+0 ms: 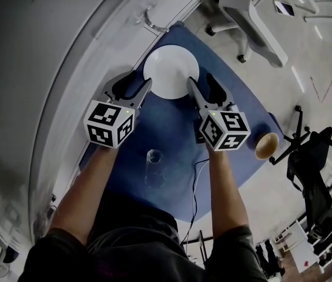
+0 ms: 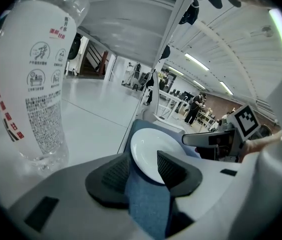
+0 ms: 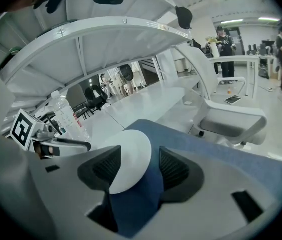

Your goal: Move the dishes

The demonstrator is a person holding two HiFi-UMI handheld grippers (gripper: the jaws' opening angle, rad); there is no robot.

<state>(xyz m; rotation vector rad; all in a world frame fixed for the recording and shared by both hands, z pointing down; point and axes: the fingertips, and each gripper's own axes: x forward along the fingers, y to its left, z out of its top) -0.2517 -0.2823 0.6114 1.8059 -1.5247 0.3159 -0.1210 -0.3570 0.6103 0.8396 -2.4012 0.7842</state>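
Lying flat on a blue mat (image 1: 171,140), the white plate (image 1: 170,70) is at the far end of the mat, close to the bare white tabletop (image 1: 66,51). The left gripper (image 1: 141,90) is at the left rim of the plate and the right gripper (image 1: 194,90) is at the right rim, so the plate is between the two. In the left gripper view the jaws stand apart; the near edge of the plate (image 2: 148,151) shows in the gap between them, and the pads do not press on it. The right gripper view shows the same: the jaws are open, with the edge of the plate (image 3: 131,154) between them over the blue mat. A clear glass (image 1: 154,168) stands upright on the mat, nearer to the person. A small brown bowl (image 1: 267,145) is at the right edge of the mat, just beside the right gripper. A plastic bottle (image 2: 36,79) stands on the tabletop, left of the left gripper.
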